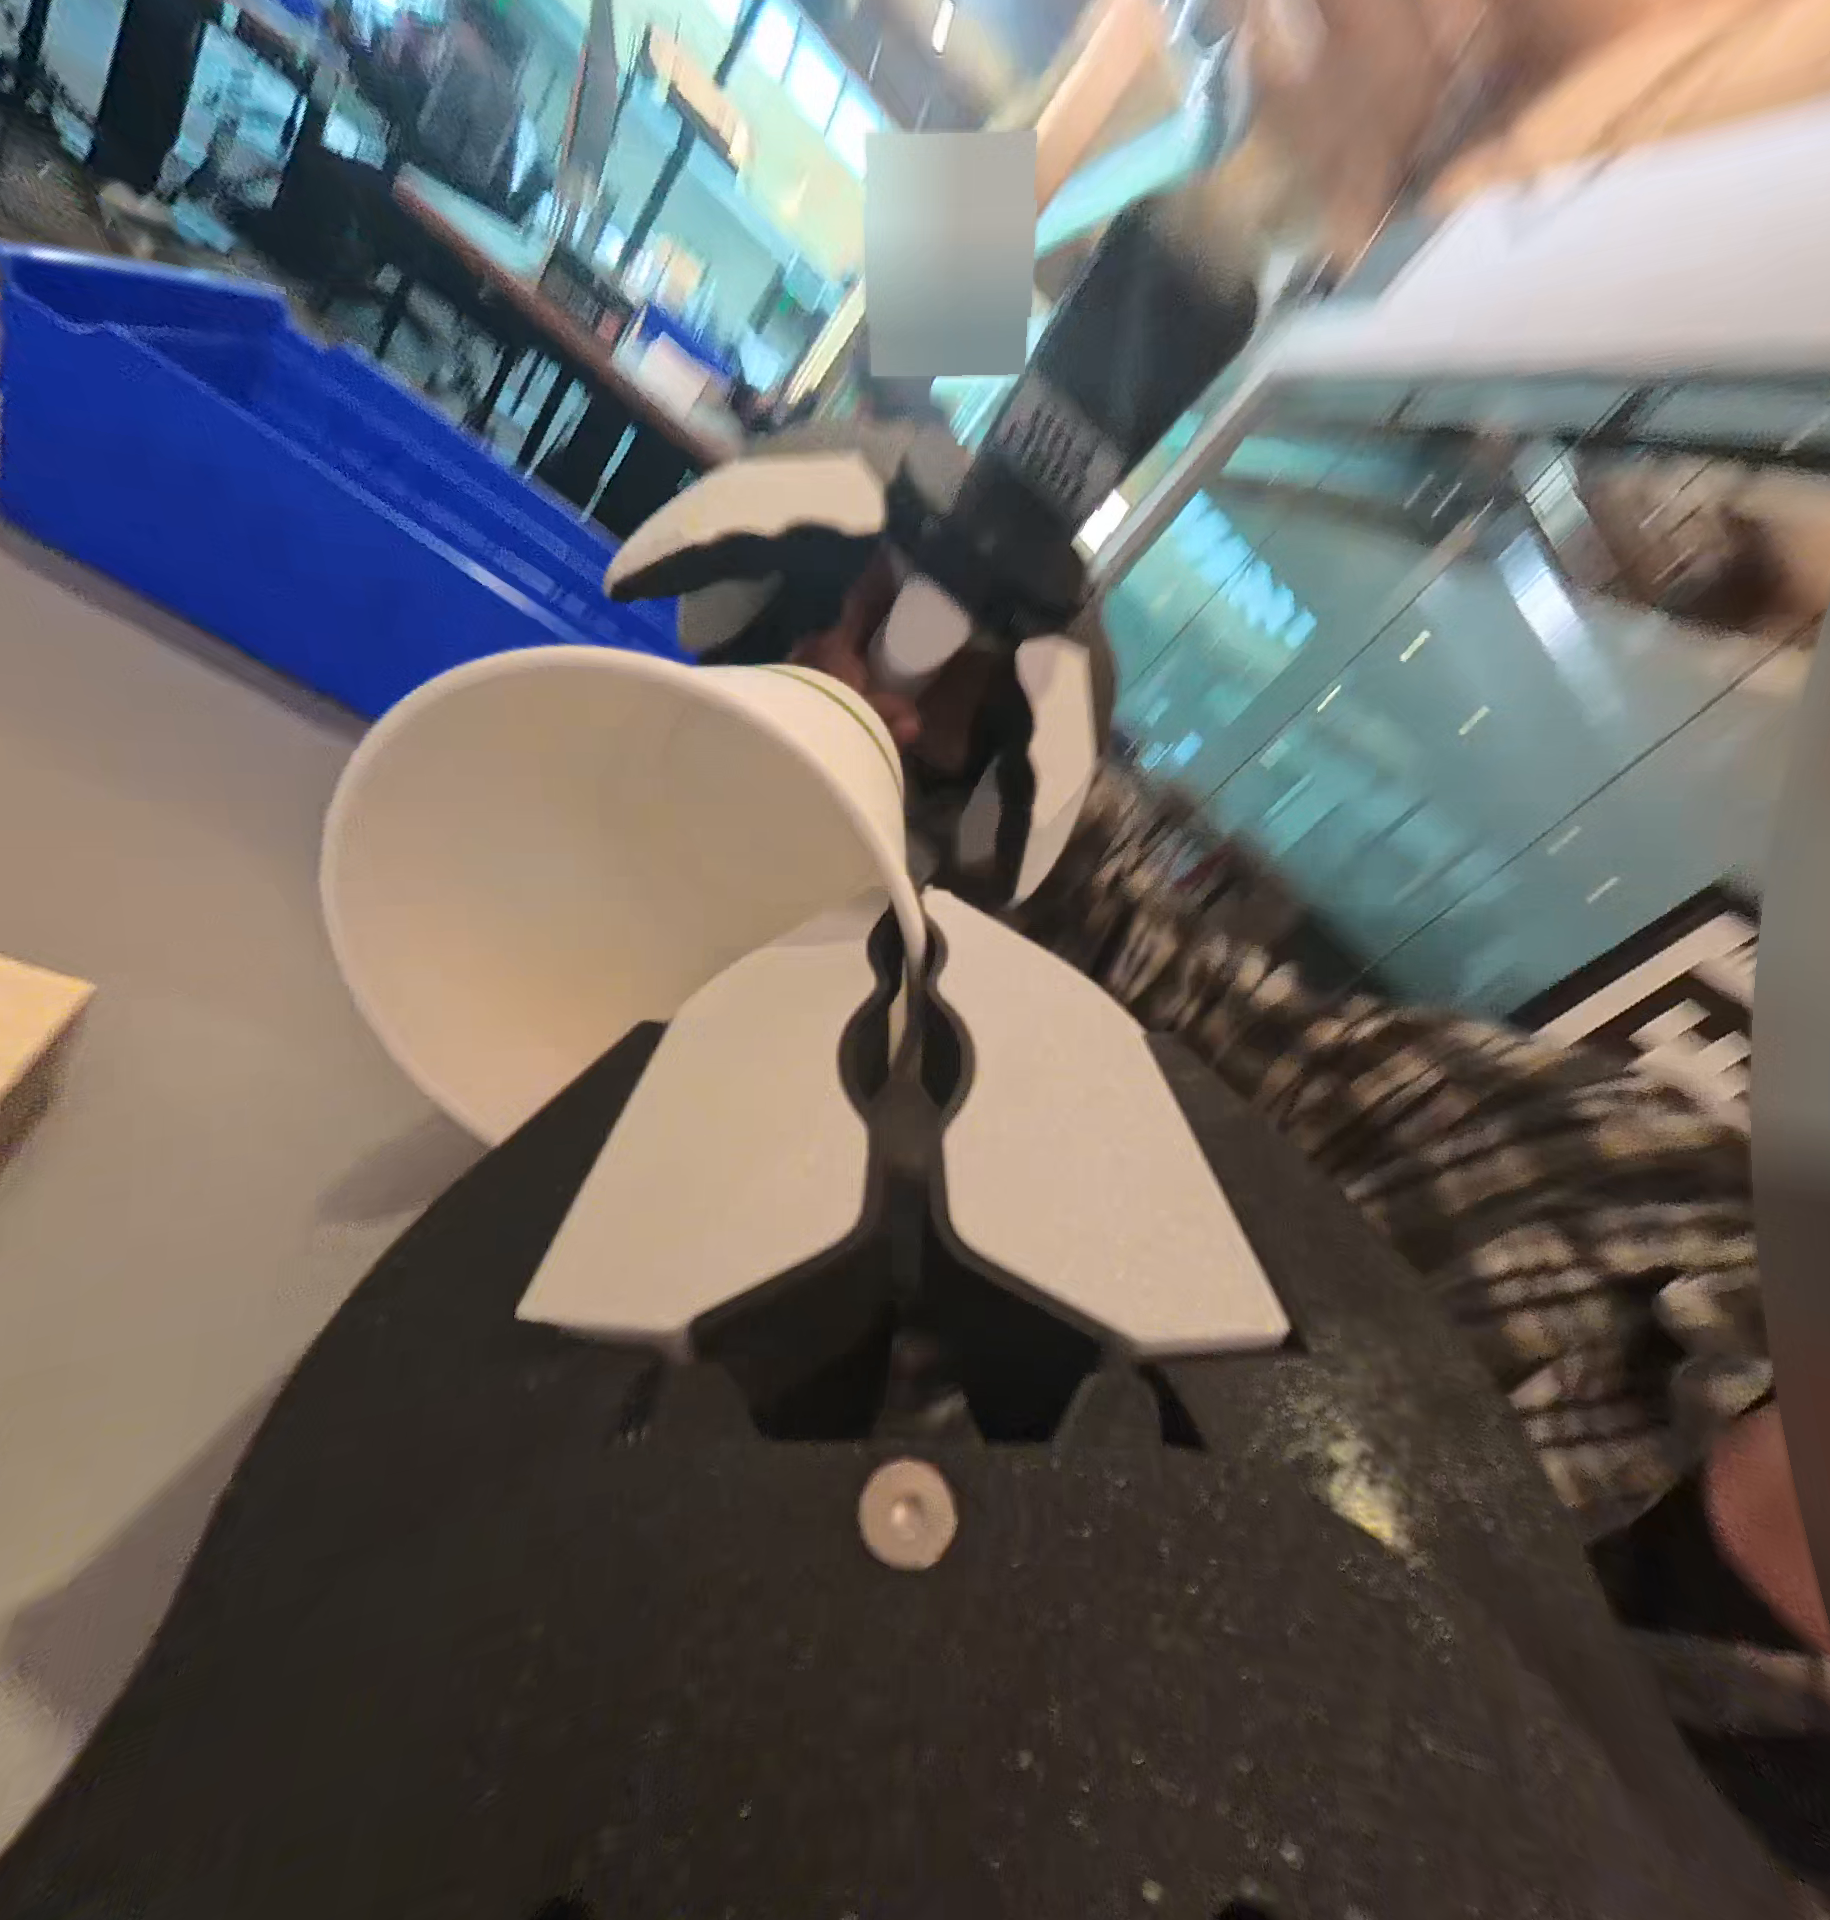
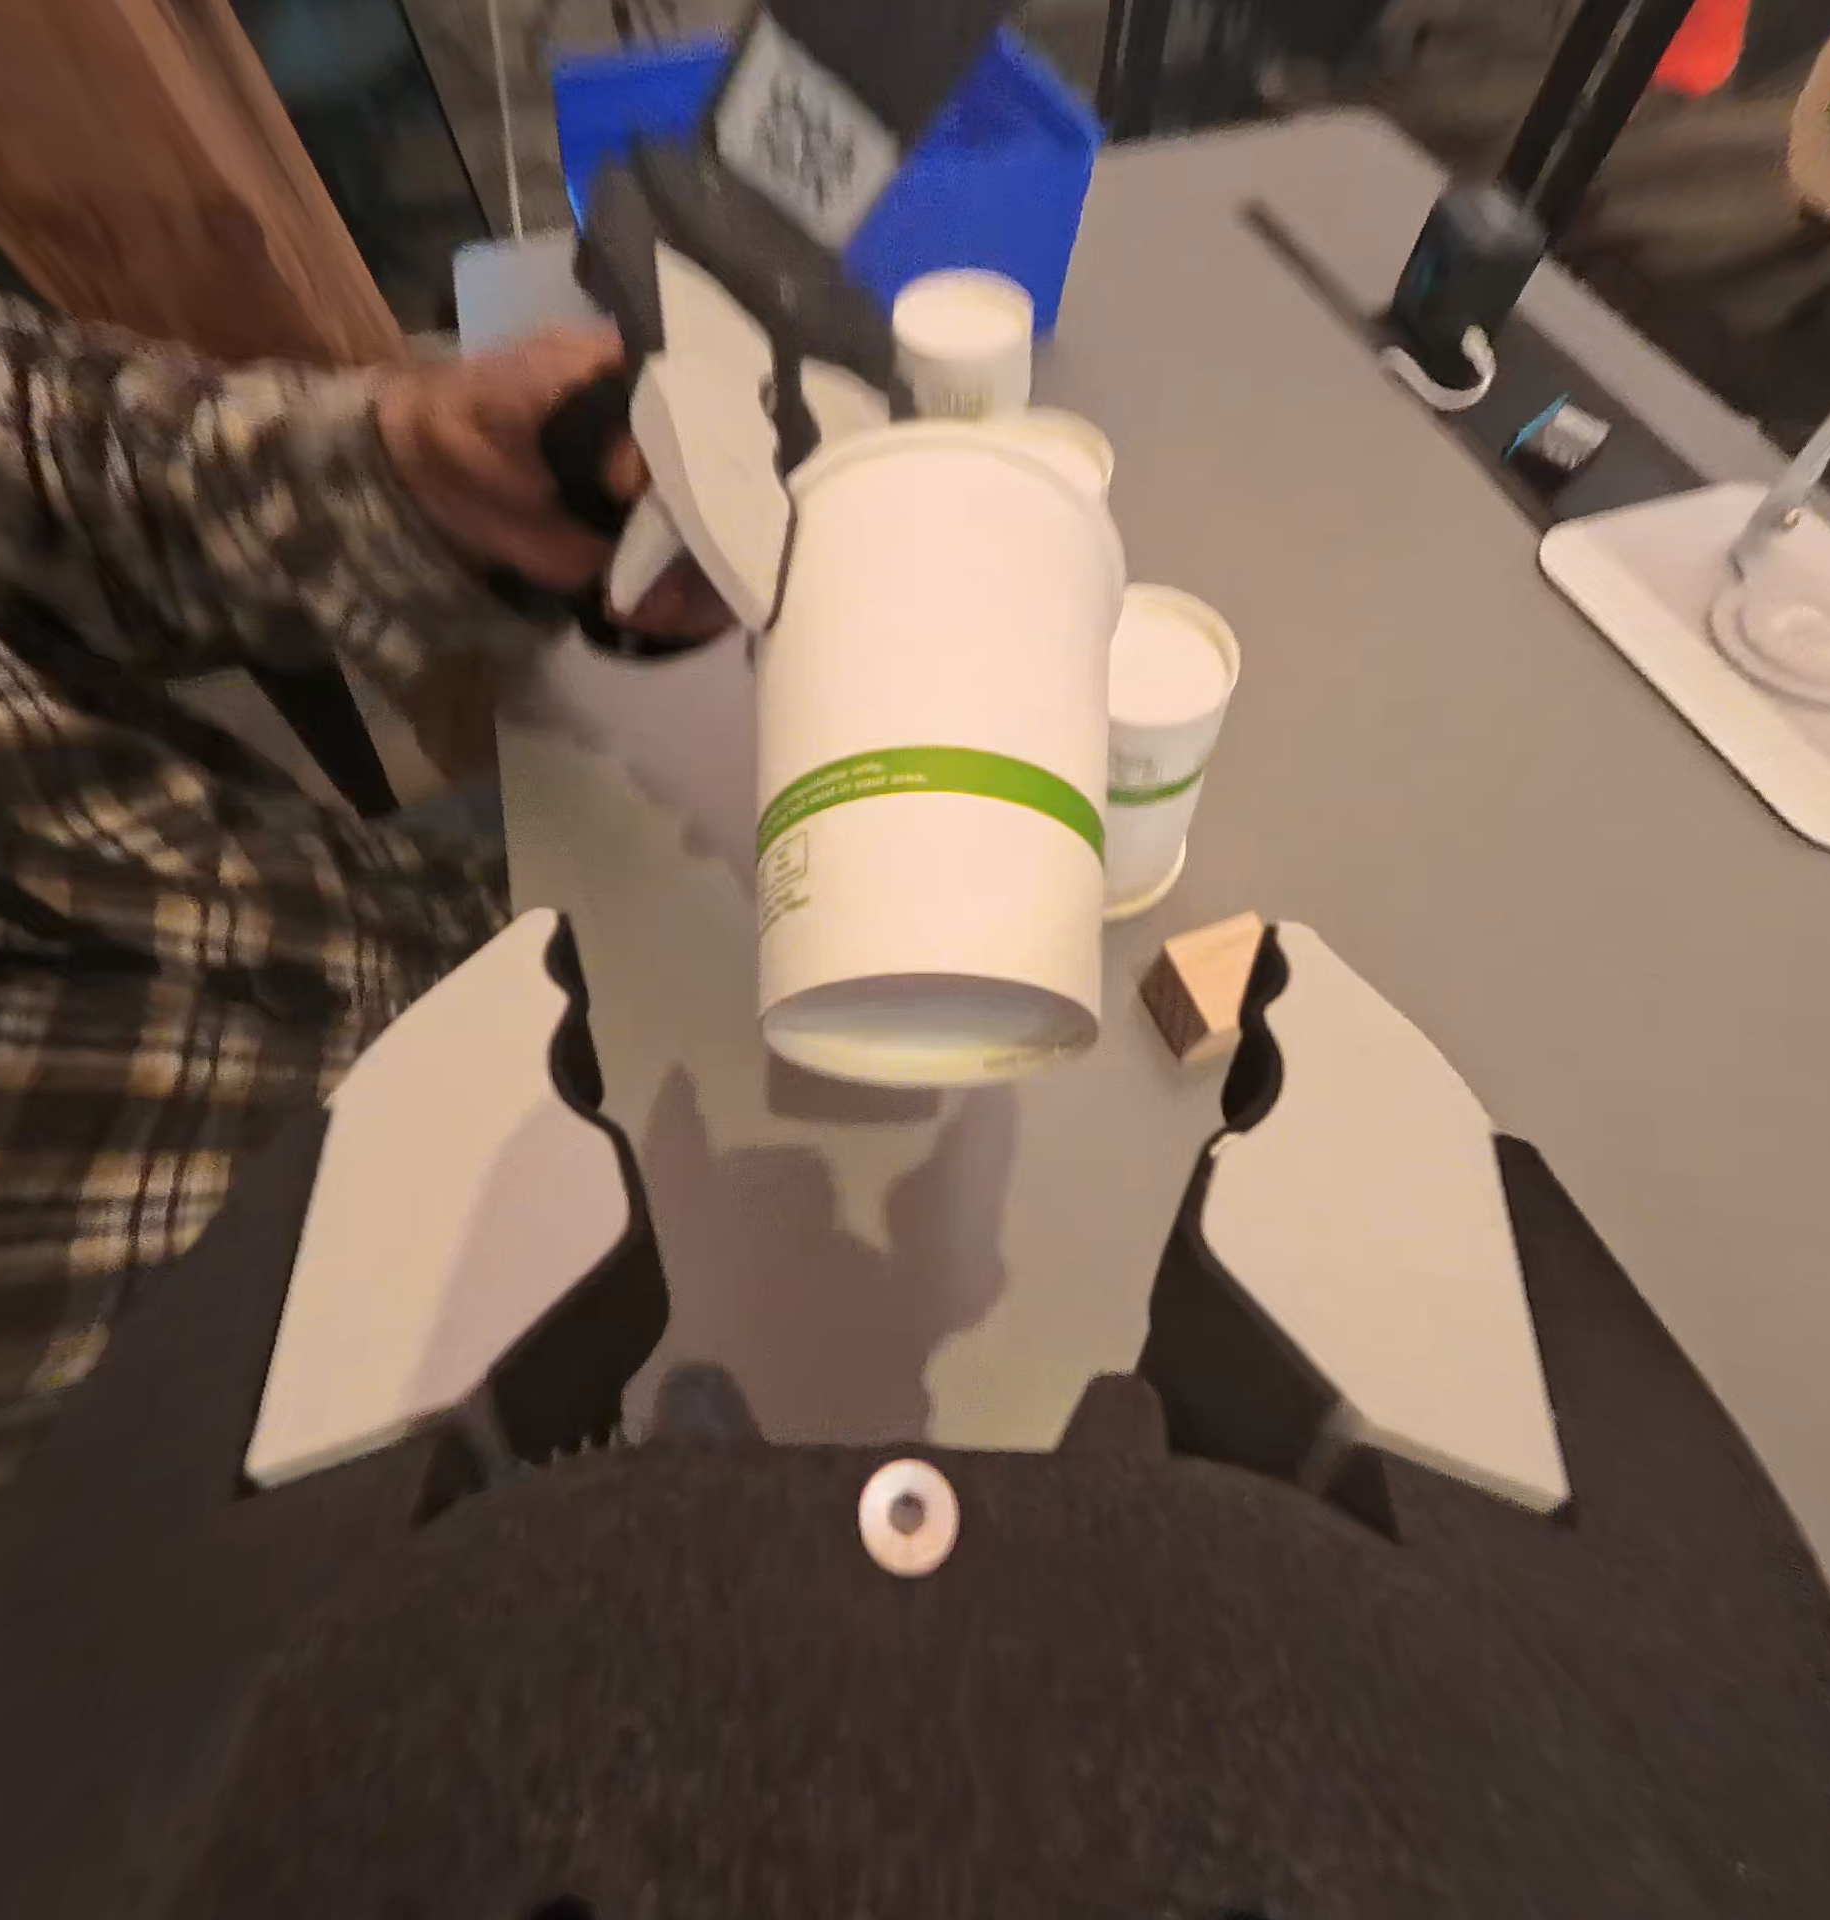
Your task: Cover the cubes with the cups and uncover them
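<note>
My left gripper (image 1: 906, 940) is shut on the rim of a white paper cup (image 1: 578, 873) with a green band. It holds the cup tilted above the grey table, mouth turned toward the camera. In the right wrist view the same cup (image 2: 932, 665) hangs off the table, with the left gripper (image 2: 776, 540) at its upper end. My right gripper (image 2: 916, 930) is open and empty, low over the table just before the cup. A wooden cube (image 2: 1202, 987) lies uncovered beside its right fingertip and also shows in the left wrist view (image 1: 17, 1029).
Two more white cups stand upside down on the table (image 2: 1410, 935), one (image 2: 1171, 727) behind the cube and one (image 2: 963, 343) farther back. A blue bin (image 2: 973, 218) sits at the far end. A white lamp base (image 2: 1669, 644) is at the right. A person's plaid sleeve (image 2: 111, 623) is at the left.
</note>
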### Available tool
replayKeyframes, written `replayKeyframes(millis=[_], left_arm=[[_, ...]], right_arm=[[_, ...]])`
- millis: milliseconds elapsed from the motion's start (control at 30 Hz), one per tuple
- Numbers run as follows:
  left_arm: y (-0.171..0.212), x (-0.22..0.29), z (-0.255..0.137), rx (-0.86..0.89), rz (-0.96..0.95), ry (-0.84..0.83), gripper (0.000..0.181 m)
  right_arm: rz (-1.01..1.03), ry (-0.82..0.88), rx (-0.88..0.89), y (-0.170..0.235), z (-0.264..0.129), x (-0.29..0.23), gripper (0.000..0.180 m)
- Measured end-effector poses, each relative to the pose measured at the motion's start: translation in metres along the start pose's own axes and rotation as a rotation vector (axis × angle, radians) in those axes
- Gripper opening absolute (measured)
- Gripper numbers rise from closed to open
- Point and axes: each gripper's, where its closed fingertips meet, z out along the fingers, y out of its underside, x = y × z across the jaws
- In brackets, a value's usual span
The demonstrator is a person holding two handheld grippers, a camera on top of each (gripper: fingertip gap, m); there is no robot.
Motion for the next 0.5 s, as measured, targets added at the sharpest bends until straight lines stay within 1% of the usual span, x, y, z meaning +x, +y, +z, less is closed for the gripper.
replayKeyframes(millis=[67,167,300,333,433,500], left_arm=[[0.005,0.001,0.003,-0.152,0.101,-0.075,0.0],[0.012,0.009,0.009,-0.342,0.232,-0.121,0.0],[0.027,0.02,0.021,-0.536,0.389,-0.115,0.0],[0.031,0.023,0.024,-0.565,0.421,-0.111,0.0],[0.037,0.031,0.031,-0.594,0.47,-0.092,0.001],[0.035,0.03,0.032,-0.579,0.491,-0.112,0.004]], right_arm=[[-0.027,-0.018,-0.097,0.004,-0.003,-0.004,0.119],[-0.061,-0.081,-0.207,0.007,0.004,-0.015,0.119],[-0.022,-0.211,-0.245,0.006,0.022,-0.029,0.111],[0.001,-0.247,-0.246,0.006,0.026,-0.033,0.108],[0.061,-0.321,-0.254,0.012,0.032,-0.04,0.088],[0.115,-0.342,-0.225,0.013,0.032,-0.042,0.086]])
